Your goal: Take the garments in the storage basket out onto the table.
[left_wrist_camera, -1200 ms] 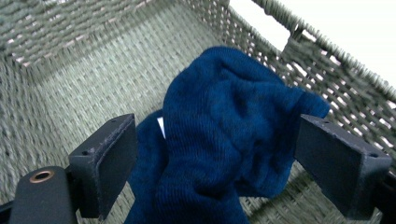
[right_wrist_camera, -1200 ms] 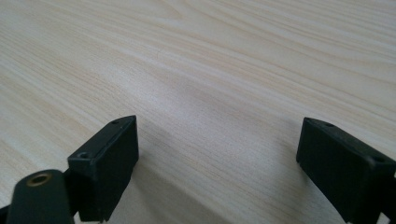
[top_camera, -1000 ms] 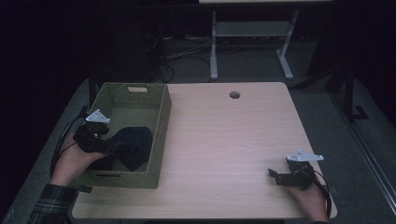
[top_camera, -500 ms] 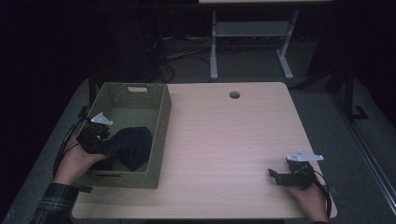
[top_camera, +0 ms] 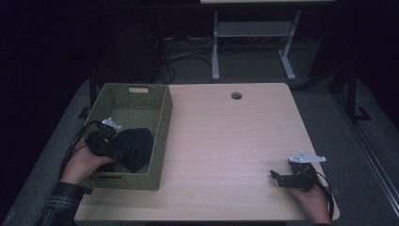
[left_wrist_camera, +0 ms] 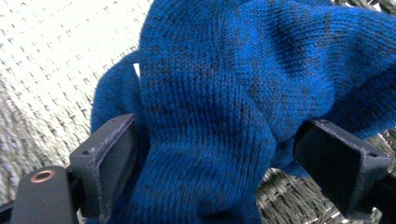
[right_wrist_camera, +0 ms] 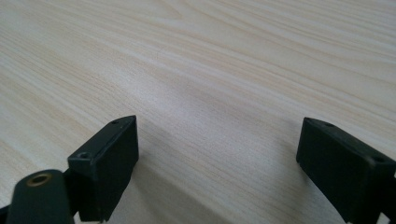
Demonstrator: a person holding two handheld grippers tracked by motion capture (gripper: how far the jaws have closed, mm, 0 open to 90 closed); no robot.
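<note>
The left claw [top_camera: 113, 147] sat in the green woven basket [top_camera: 160, 136] at the table's [top_camera: 235, 141] 9 o'clock side, jaws spread wide around the blue knitted garment [left_wrist_camera: 224, 93]. The right claw [top_camera: 278, 179] rested at 4 o'clock, jaws apart, holding nothing.

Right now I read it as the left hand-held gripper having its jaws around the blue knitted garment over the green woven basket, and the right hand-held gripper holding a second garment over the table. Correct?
Not quite. The right hand-held gripper holds nothing: the right gripper view shows its jaws wide apart over bare table. The rest stands: the left hand-held gripper has its jaws around the blue knitted garment over the green woven basket.
</note>
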